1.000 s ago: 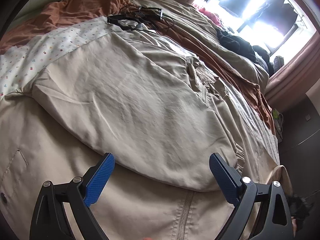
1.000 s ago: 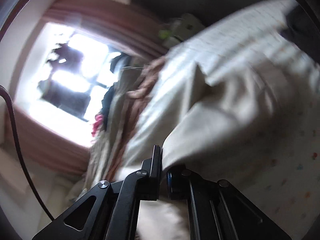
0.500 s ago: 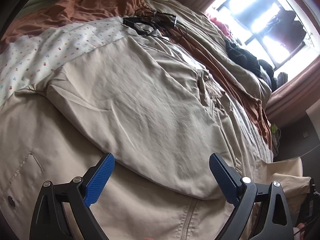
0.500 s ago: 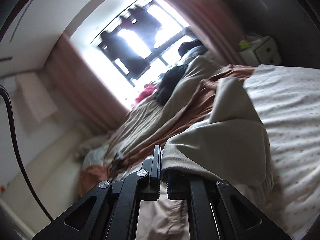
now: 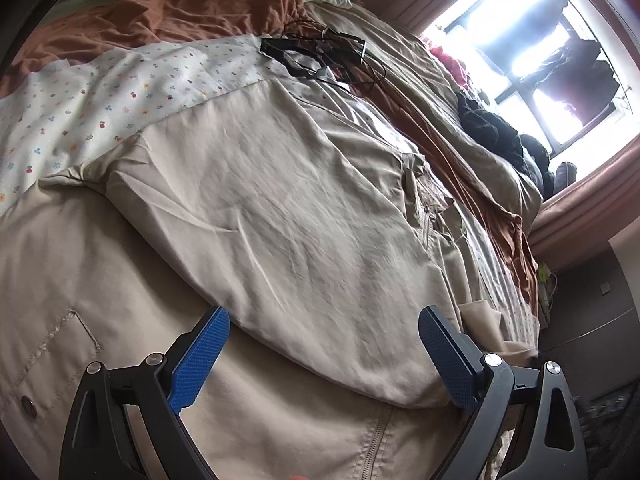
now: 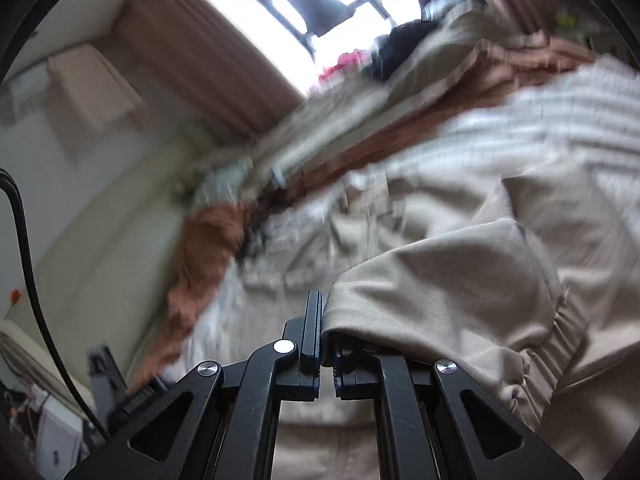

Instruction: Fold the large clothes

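A large beige jacket (image 5: 280,216) lies spread on a bed, one sleeve (image 5: 304,248) already folded across its body, zipper (image 5: 370,446) showing near the lower edge. The right gripper (image 6: 326,354) has its fingers pressed together on the elastic-cuffed other sleeve (image 6: 452,312), apparently lifting it to carry it over the body. The left gripper (image 5: 324,356) hovers just above the folded sleeve, blue fingers (image 5: 200,360) spread wide and holding nothing, probably ready to press the fabric flat. Around the jacket lie a floral sheet (image 5: 100,96), a rust-brown blanket (image 5: 180,8) and black cables (image 5: 320,56). Compared with half a second earlier, the right view has swung lower toward the bed and blurred; the left view has barely shifted.
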